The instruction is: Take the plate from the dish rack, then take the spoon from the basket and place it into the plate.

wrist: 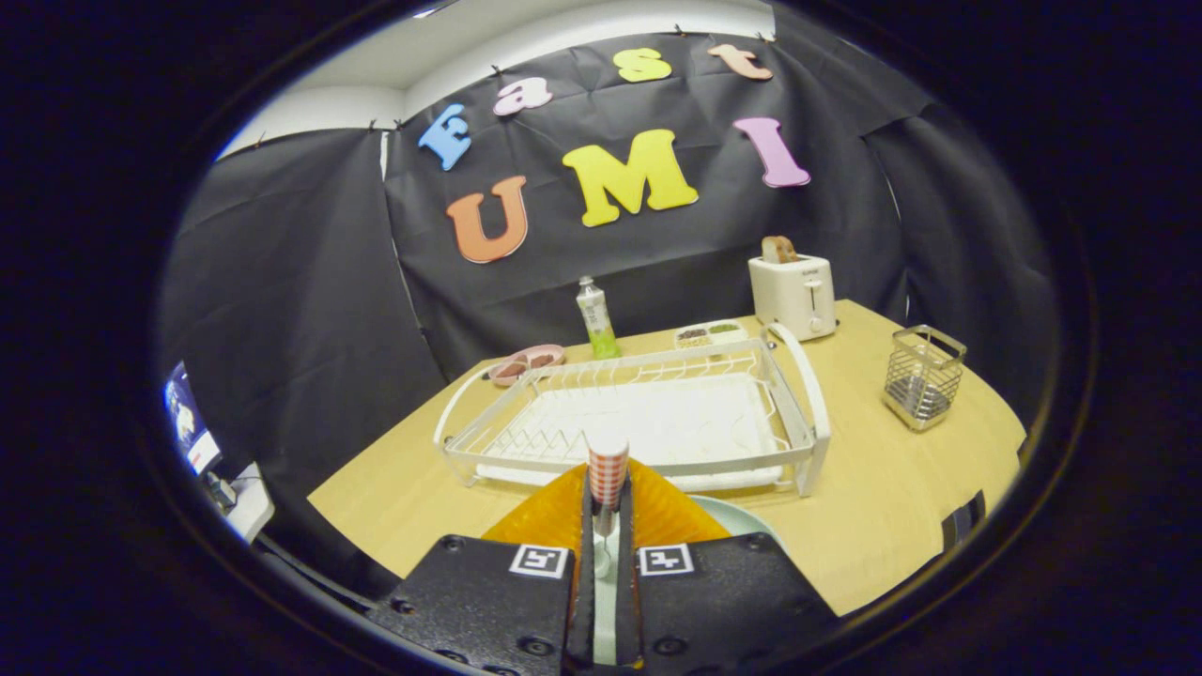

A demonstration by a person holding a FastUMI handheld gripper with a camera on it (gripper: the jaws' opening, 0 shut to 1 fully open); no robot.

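Checked orange-and-white spoon handle (608,469) stands pinched between the fingers (608,526), just before the white wire dish rack (639,413); pale round plate (742,518) beside them; metal mesh basket (923,376) right of the rack.

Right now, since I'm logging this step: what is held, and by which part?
The spoon; the jaws are shut on its shaft, just below the checkered handle end.

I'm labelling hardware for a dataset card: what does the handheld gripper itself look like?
The gripper has two black, grainy-textured blocks with dark screws, each bearing a square black-and-white marker tag. Its two narrow fingers run forward side by side, closed on the spoon.
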